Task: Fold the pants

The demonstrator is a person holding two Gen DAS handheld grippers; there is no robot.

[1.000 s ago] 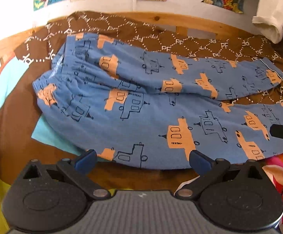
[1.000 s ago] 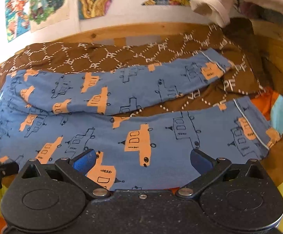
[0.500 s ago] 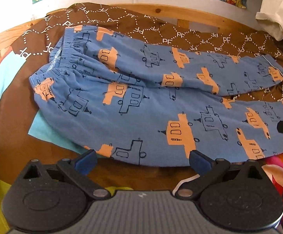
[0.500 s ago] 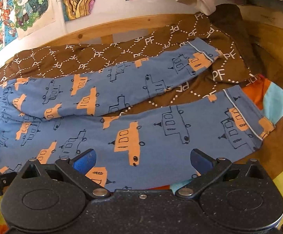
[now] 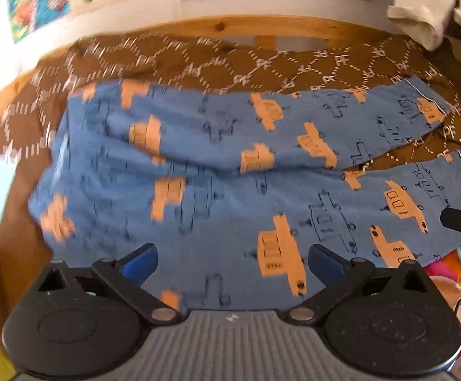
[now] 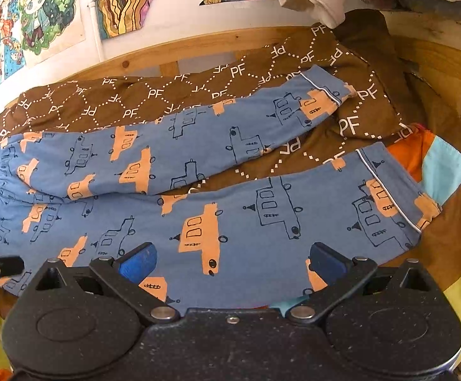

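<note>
item: blue cotton pants with orange boat print (image 6: pixel 237 222), spread flat across mid-frame on the brown monogram blanket (image 6: pixel 154 95), both legs running to the right. my left gripper (image 5: pixel 232 258): blue fingers wide apart over the lower pant edge, holding nothing. my right gripper (image 6: pixel 230 258): likewise spread, empty. wooden bed rail (image 6: pixel 179 52) behind.

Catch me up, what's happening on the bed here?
A person holds a gripper in each hand over blue pajama pants spread flat on a brown blanket, legs apart in a V. The left tool hangs over the near leg toward the waistband, the right tool over the same leg toward the cuff. Both are open, gripping nothing. No fold made yet.
</note>
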